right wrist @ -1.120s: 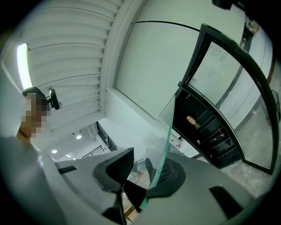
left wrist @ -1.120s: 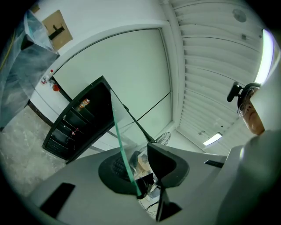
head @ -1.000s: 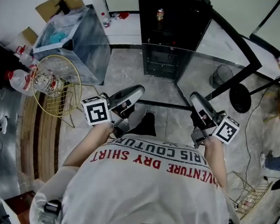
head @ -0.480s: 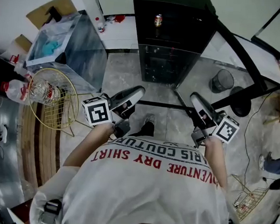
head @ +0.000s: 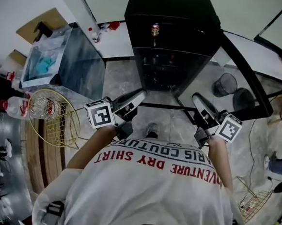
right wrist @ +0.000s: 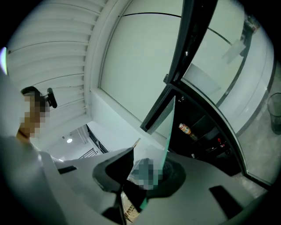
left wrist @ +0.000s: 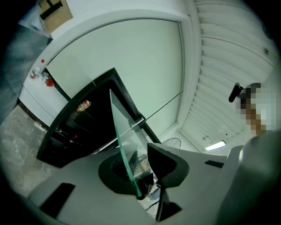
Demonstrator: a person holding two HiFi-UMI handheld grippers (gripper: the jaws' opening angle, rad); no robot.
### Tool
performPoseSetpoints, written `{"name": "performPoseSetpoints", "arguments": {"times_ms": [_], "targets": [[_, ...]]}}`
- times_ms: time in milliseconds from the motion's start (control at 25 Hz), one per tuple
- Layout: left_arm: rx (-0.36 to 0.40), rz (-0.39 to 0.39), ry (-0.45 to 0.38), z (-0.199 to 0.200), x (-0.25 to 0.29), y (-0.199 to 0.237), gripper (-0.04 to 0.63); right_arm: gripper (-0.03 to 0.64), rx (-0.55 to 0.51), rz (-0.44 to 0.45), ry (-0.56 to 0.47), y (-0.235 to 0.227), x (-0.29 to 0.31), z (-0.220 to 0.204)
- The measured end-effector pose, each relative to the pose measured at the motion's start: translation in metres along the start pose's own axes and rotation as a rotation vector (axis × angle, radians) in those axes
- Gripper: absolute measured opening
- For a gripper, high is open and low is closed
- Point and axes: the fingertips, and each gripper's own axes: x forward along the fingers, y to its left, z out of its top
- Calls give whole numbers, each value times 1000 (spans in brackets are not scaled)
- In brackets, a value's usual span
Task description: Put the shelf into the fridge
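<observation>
Shelf [head: 166, 106]: a clear glass pane with a dark near edge, held level in the air between the two grippers, in front of the open black fridge [head: 172, 20] and outside it. The left gripper [head: 140, 93] is clamped on the pane's left edge [left wrist: 125, 132]. The right gripper [head: 197, 97] is clamped on its right edge [right wrist: 169, 123]. In both gripper views, the glass runs forward from between the pads toward the fridge. A can [head: 155, 29] stands inside the fridge.

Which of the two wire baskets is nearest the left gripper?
The large gold wire basket, just beside the left gripper; the other basket lies behind the person's right arm.
</observation>
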Motion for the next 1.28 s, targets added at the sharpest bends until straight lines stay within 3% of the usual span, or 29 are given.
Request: {"name": "performPoseSetpoints", "arguments": {"times_ms": [520, 840, 1280], "targets": [[-27, 30, 31, 61, 47, 80, 95, 81, 21, -30, 20, -72, 76, 38], [-38, 28, 49, 73, 60, 100, 95, 83, 45, -51, 20, -91, 91, 44], [-54, 2, 65, 70, 63, 107, 98, 86, -15, -49, 35, -91, 93, 48]]}}
